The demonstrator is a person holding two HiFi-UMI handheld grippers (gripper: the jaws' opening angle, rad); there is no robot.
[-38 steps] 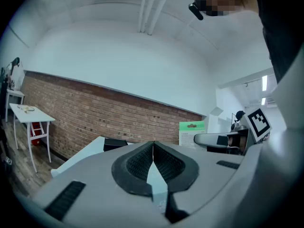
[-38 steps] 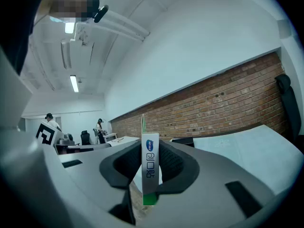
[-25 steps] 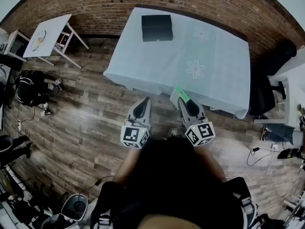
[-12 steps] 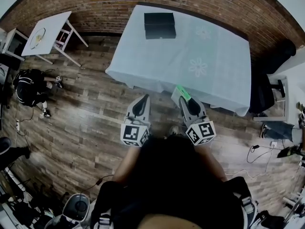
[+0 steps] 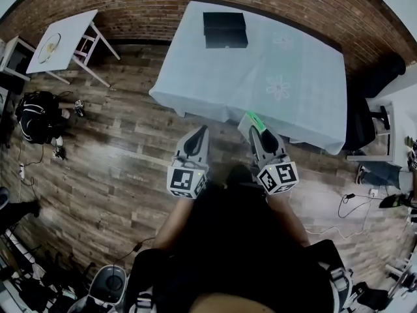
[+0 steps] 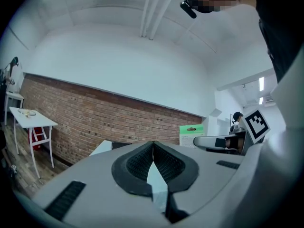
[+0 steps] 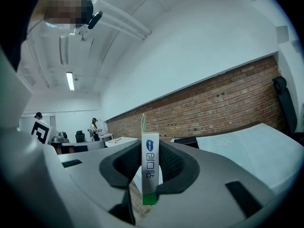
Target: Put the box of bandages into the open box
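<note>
Mid-carry, we hold the box of bandages pinched in our right tongs at lower centre (left tongs pressed together, empty), and next should reach over the desk to the open box at upper centre.

The whole scene slides in the head view: the tabletop and the black open box now sit slightly further right and higher. The left claw and right claw edge rightward too.
</note>
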